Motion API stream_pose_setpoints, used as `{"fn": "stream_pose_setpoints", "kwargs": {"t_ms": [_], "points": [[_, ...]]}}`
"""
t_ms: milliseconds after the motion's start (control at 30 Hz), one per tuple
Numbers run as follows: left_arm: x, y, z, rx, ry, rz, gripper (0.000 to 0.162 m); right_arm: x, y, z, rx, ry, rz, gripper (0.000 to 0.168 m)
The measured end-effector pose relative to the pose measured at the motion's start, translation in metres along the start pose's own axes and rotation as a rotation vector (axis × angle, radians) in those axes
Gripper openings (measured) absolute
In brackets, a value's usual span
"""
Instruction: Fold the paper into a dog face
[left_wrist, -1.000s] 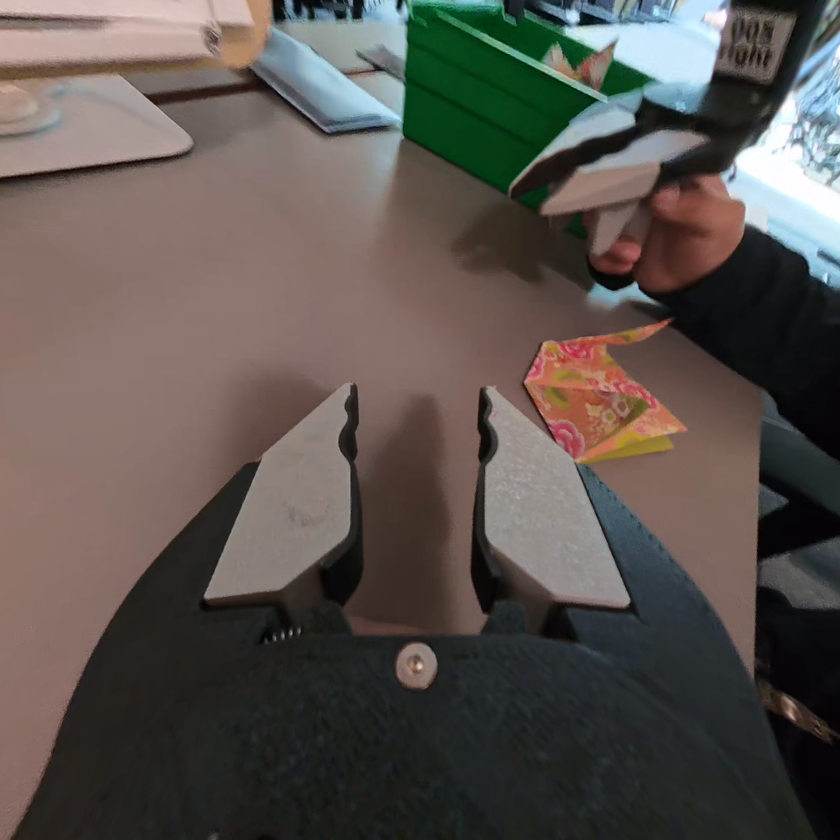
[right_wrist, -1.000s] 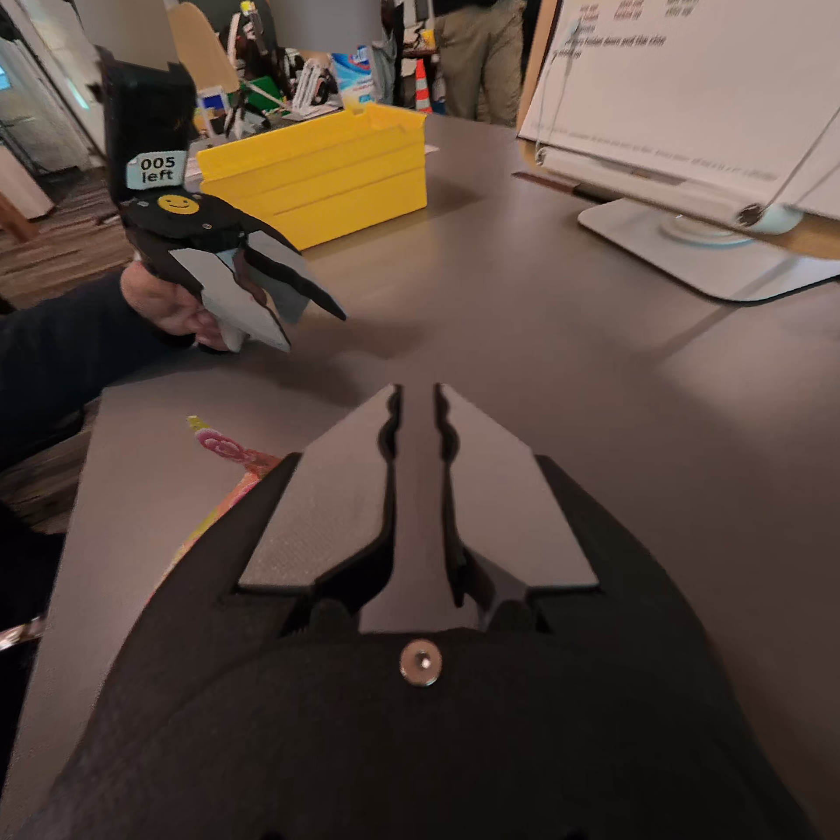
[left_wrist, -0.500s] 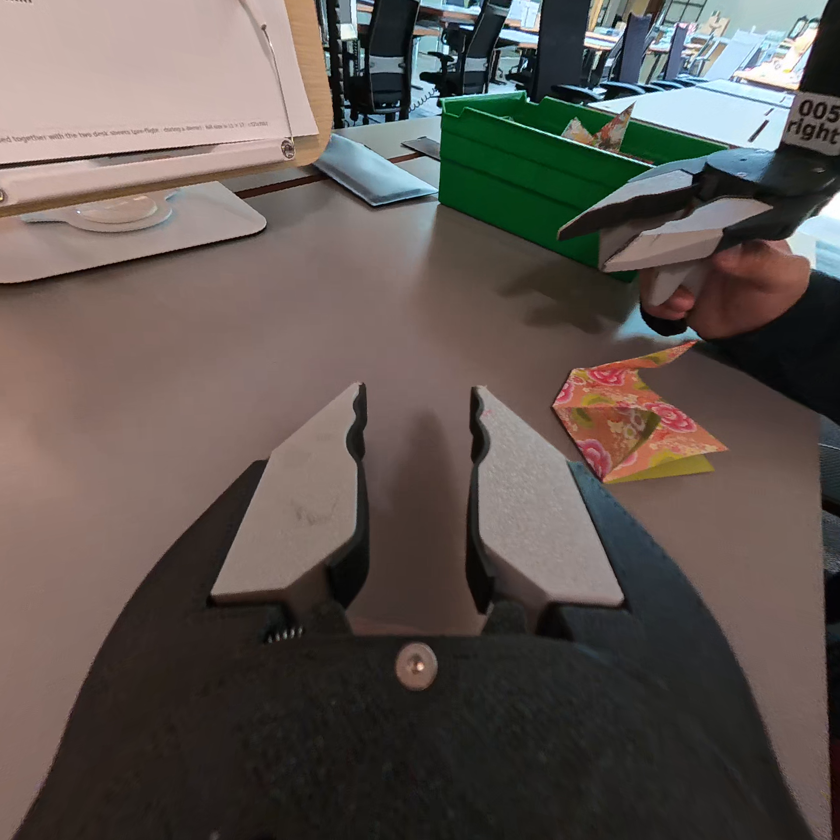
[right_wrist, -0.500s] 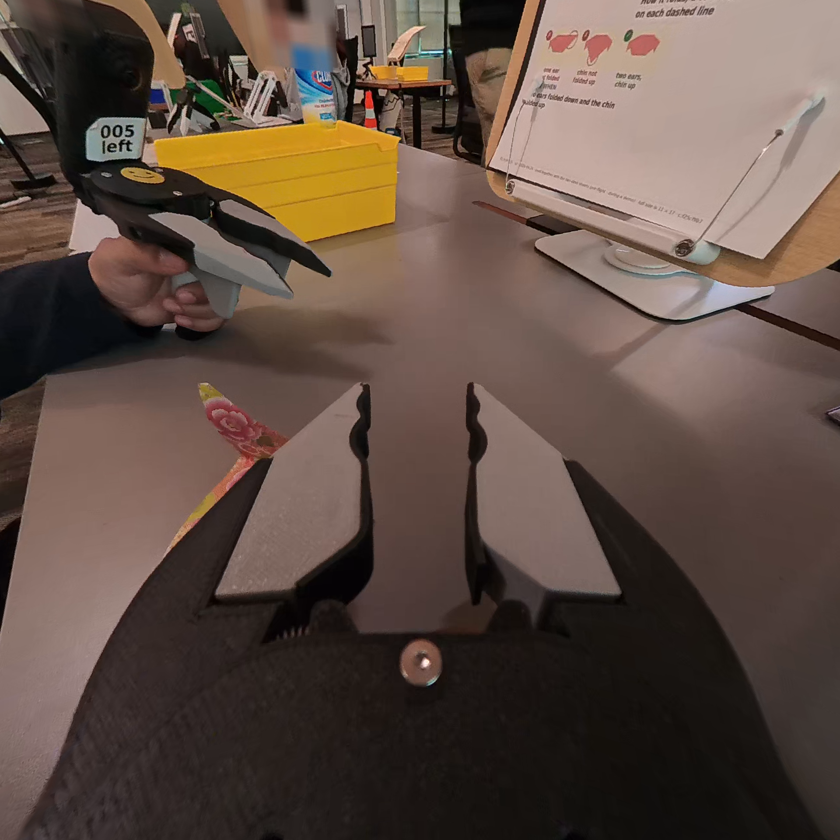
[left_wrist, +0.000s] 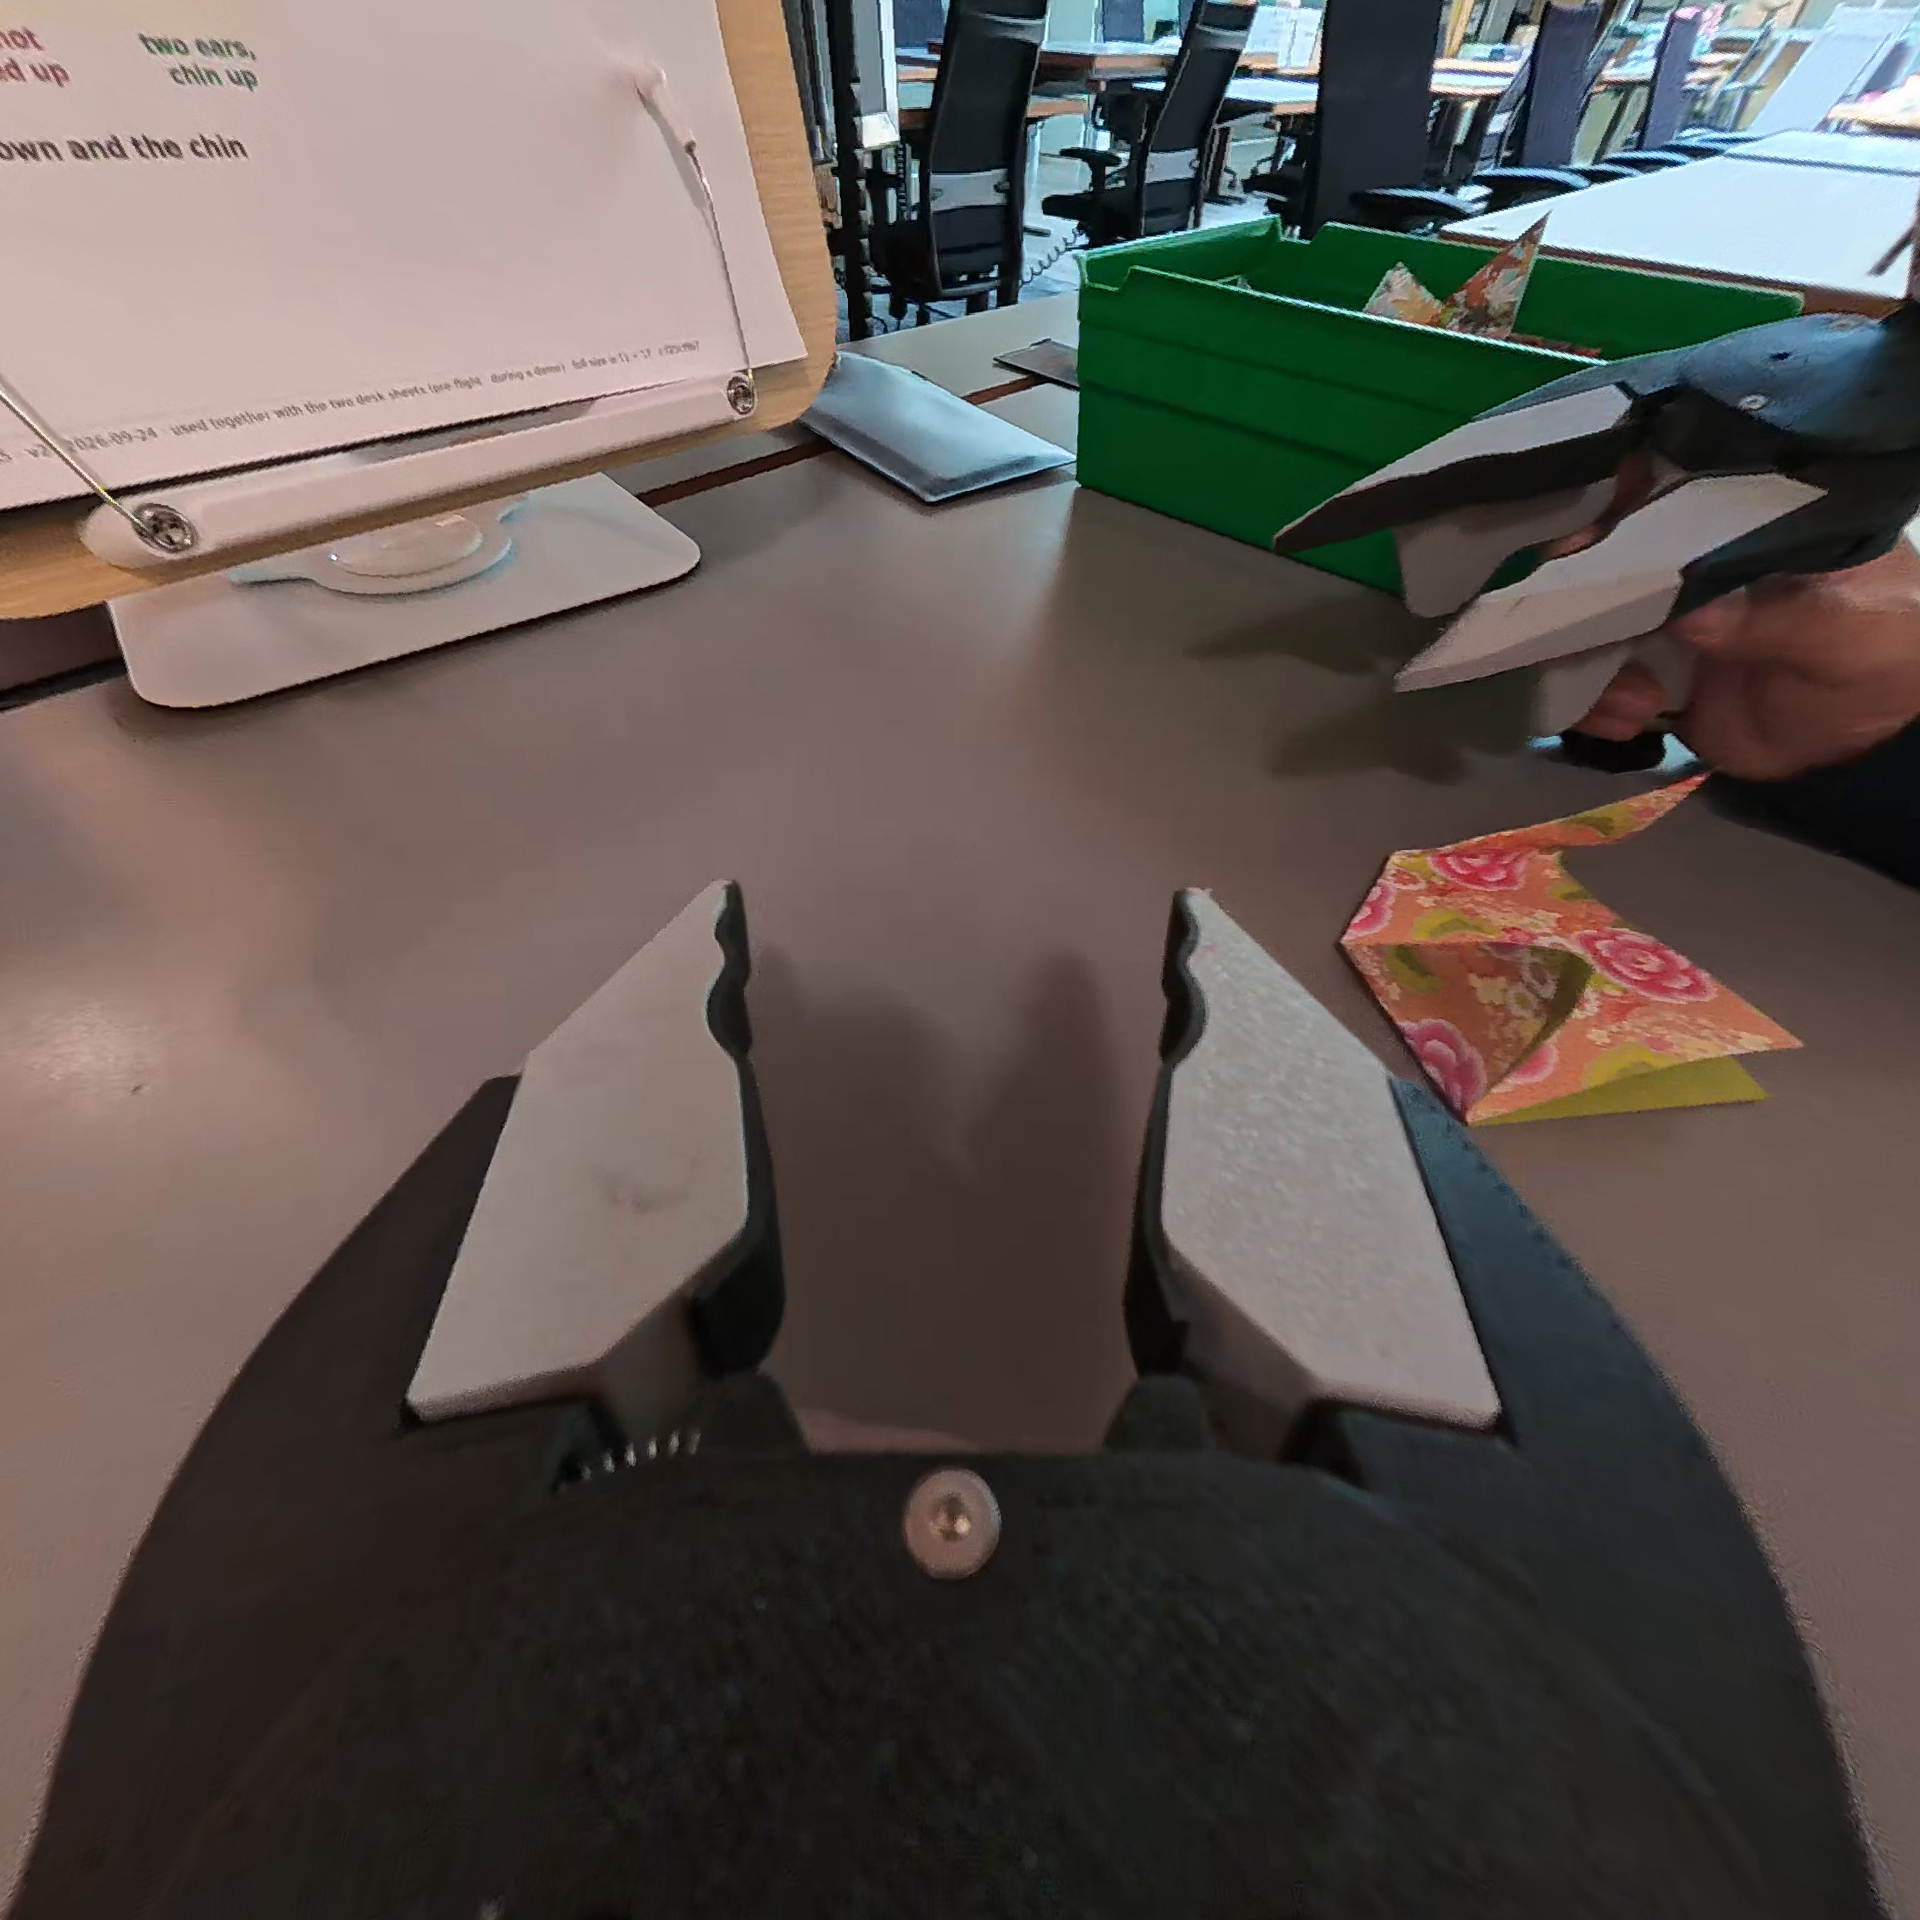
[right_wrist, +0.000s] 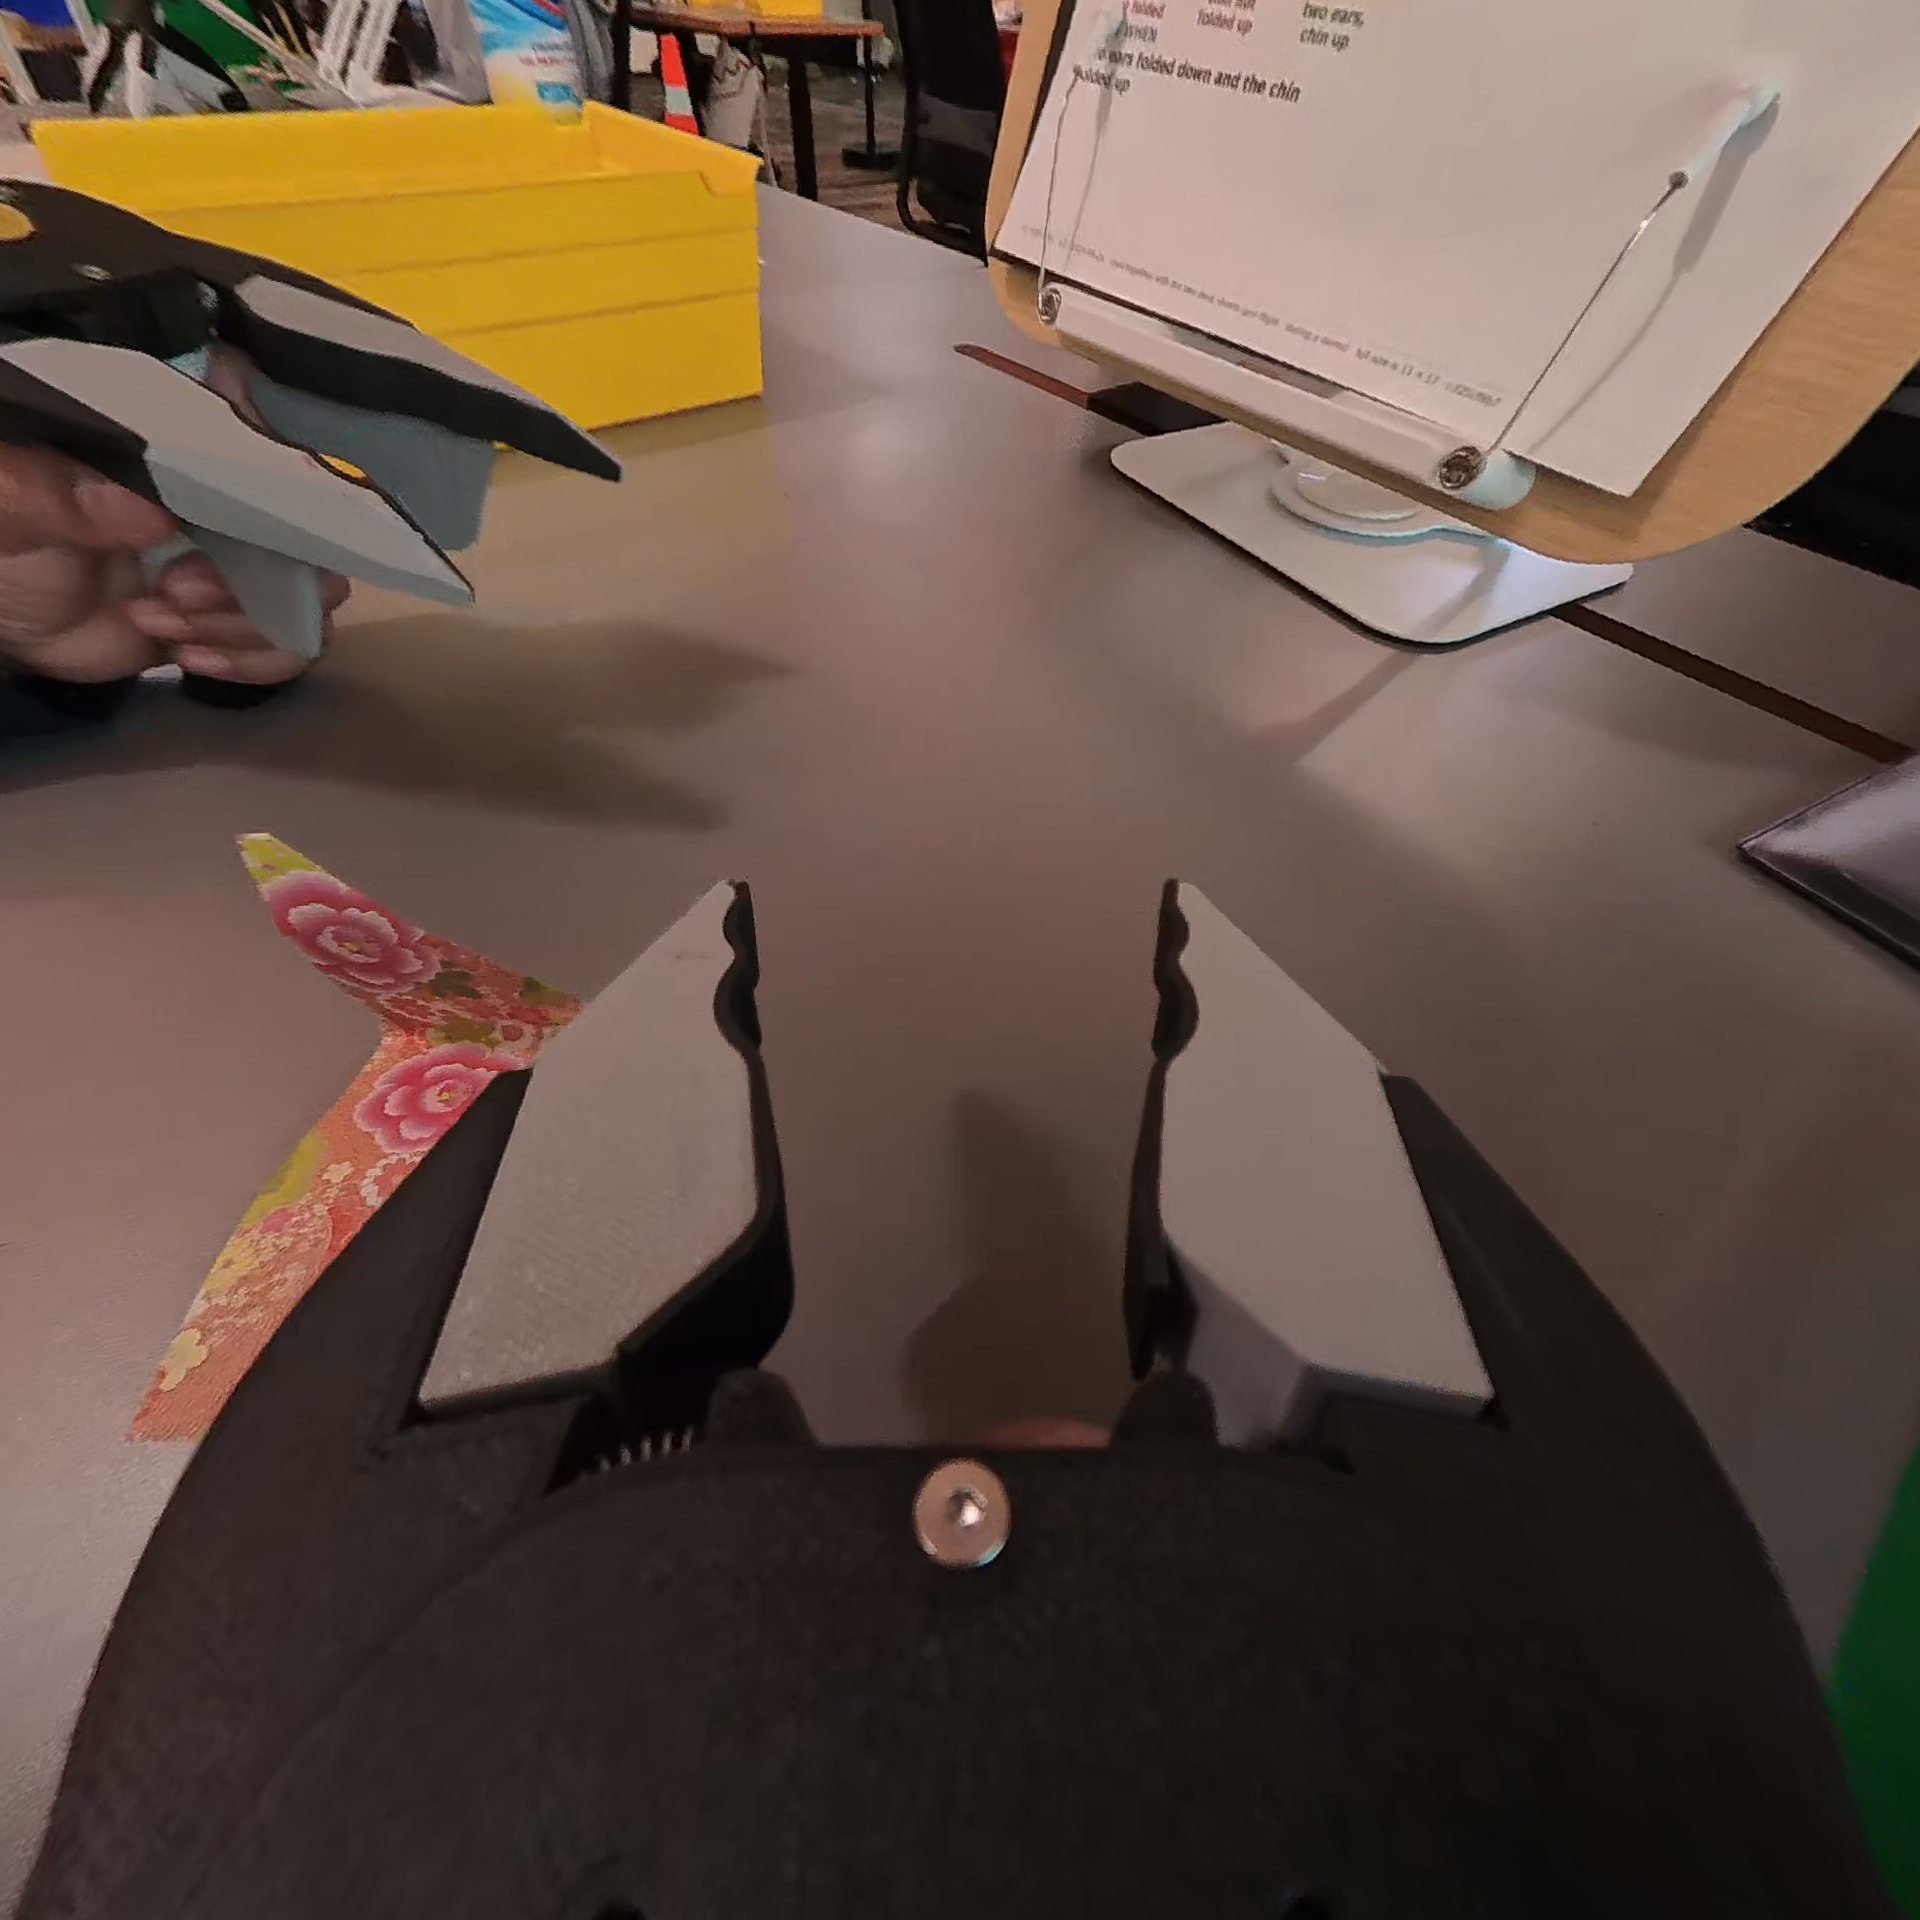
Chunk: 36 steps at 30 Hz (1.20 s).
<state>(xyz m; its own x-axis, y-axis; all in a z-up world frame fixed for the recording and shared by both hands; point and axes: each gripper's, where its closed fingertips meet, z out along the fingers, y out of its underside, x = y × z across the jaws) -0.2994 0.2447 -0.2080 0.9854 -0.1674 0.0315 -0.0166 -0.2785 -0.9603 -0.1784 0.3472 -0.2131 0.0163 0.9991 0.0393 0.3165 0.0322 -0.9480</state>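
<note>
I hold my left hand-held gripper (left_wrist: 956, 914) released over the bare worktop (left_wrist: 935, 727), gripping nothing. My right hand-held gripper (right_wrist: 951, 904) is released too and equally empty. The floral folded paper (left_wrist: 1538, 977) lies flat on the worktop between them, near my edge, touching neither. Farther off stand a green bin (left_wrist: 1299, 416) on the right, a yellow bin (right_wrist: 499, 239) on the left and a document stand (left_wrist: 395, 551).

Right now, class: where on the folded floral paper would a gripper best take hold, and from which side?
Probably the raised corner flap of the floral paper. It lifts off the table while the rest lies flat. The open right gripper sits nearest; come in low from that side.
</note>
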Motion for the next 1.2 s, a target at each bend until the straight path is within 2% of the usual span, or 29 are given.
{"fn": "stream_pose_setpoints", "kwargs": {"t_ms": [367,500,700,933,1200], "points": [[-0.005,0.006,0.003,-0.047,-0.073,0.068,0.080,0.011,0.013,0.012,-0.099,0.031,0.060,0.072],[-0.004,0.011,0.004,-0.083,-0.094,0.117,0.079,0.012,0.015,0.018,-0.125,-0.008,0.104,0.076],[0.000,0.019,0.007,-0.140,-0.121,0.222,0.086,0.007,0.014,0.024,-0.127,-0.059,0.142,0.075],[-0.004,0.027,0.007,-0.195,-0.137,0.208,0.088,-0.003,0.008,0.022,-0.091,-0.100,0.143,0.069],[-0.017,0.041,0.013,-0.304,-0.240,0.372,0.086,-0.009,0.005,0.023,-0.080,-0.164,0.151,0.068]]}}
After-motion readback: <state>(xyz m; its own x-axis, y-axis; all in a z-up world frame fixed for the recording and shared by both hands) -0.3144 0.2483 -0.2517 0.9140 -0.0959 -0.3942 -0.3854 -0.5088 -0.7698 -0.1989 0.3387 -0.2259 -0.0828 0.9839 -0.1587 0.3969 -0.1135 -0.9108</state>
